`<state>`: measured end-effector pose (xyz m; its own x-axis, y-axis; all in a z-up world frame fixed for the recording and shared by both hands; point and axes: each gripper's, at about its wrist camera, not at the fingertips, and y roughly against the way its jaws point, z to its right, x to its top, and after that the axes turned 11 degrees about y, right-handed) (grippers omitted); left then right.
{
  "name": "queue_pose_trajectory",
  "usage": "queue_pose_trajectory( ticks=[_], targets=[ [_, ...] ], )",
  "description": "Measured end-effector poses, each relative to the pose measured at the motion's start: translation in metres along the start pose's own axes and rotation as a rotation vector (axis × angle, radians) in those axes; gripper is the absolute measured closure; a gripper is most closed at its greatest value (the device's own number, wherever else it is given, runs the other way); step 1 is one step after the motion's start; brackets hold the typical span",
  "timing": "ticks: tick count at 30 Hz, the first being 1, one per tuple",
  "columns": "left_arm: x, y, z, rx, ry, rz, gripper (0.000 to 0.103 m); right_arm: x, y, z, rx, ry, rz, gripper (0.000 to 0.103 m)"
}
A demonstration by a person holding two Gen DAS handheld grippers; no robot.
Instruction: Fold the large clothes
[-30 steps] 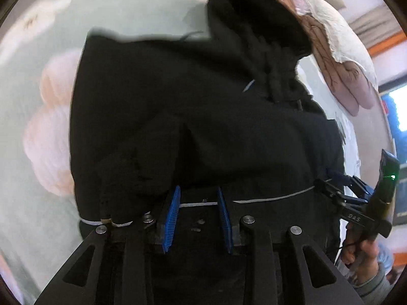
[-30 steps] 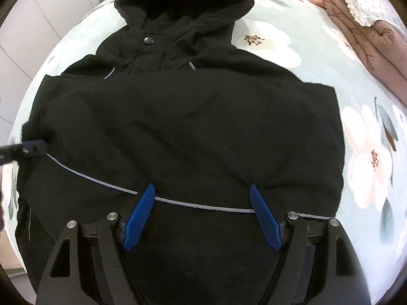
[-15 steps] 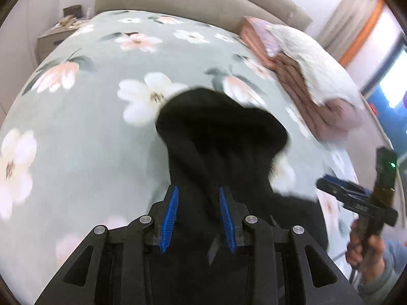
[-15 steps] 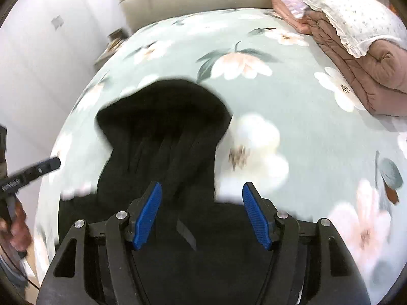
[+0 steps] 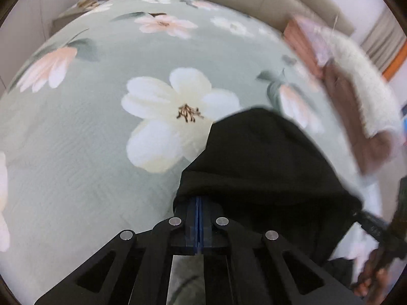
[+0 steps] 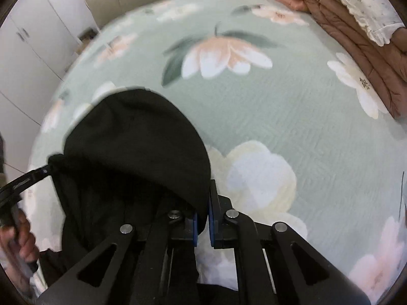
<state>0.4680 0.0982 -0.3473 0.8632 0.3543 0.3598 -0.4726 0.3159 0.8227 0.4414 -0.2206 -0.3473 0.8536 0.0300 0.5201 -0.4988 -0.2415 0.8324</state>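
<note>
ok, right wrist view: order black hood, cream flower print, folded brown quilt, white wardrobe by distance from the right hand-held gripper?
1. black hood, clamped in the right hand-held gripper, left
2. cream flower print, just right
3. folded brown quilt at far right and white wardrobe at far left: too close to call

The hooded jacket (image 5: pixel 267 162) is showing plain black, with no pattern visible on its hood (image 6: pixel 137 137). The bedspread (image 5: pixel 89 152) is showing pale sage green, printed with large white and peach-pink flowers and dark green leaves. The gripper pads (image 6: pixel 195 228) are showing bright blue against black frames. The folded quilt (image 6: pixel 356 50) is showing reddish brown, and the pillow (image 6: pixel 368 2) on it is showing cream with tiny dark specks.
</note>
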Motion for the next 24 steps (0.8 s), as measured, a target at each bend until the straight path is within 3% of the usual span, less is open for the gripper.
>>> queue_pose_trajectory(
  ticks=[2, 4, 6, 8, 10, 11, 13, 15, 20, 24],
  targets=[
    [-0.004, 0.023, -0.008, -0.072, 0.029, 0.025, 0.103, -0.006, 0.017, -0.003, 0.046, 0.029, 0.058, 0.096],
    [-0.012, 0.035, -0.015, -0.09, 0.047, 0.022, 0.103, -0.011, 0.01, -0.012, -0.003, 0.09, 0.039, 0.095],
    [-0.023, 0.021, -0.025, -0.029, 0.057, -0.019, 0.103, -0.018, -0.018, -0.007, -0.025, 0.084, -0.037, 0.095],
    [-0.034, -0.008, -0.04, 0.042, 0.085, -0.104, 0.102, -0.032, -0.056, 0.015, -0.015, 0.0, -0.15, 0.093],
    [-0.043, -0.021, -0.063, 0.141, 0.121, -0.145, 0.102, -0.041, -0.061, 0.033, 0.07, -0.098, -0.134, 0.091],
    [-0.046, -0.013, -0.074, 0.066, 0.151, -0.127, 0.102, -0.042, -0.057, 0.04, 0.108, -0.14, -0.133, 0.091],
    [-0.047, 0.01, -0.086, 0.046, 0.17, -0.097, 0.102, -0.042, -0.047, 0.039, 0.111, -0.134, -0.15, 0.079],
    [-0.047, 0.039, -0.087, 0.057, 0.113, -0.016, 0.102, -0.043, -0.029, 0.032, 0.076, -0.081, -0.149, 0.063],
    [-0.024, 0.078, -0.039, 0.011, -0.074, 0.068, 0.102, -0.037, 0.032, 0.013, 0.043, 0.015, -0.058, 0.053],
    [-0.01, 0.067, 0.022, -0.041, -0.221, 0.067, 0.1, -0.013, 0.037, -0.01, 0.057, 0.072, 0.007, 0.05]
  ],
)
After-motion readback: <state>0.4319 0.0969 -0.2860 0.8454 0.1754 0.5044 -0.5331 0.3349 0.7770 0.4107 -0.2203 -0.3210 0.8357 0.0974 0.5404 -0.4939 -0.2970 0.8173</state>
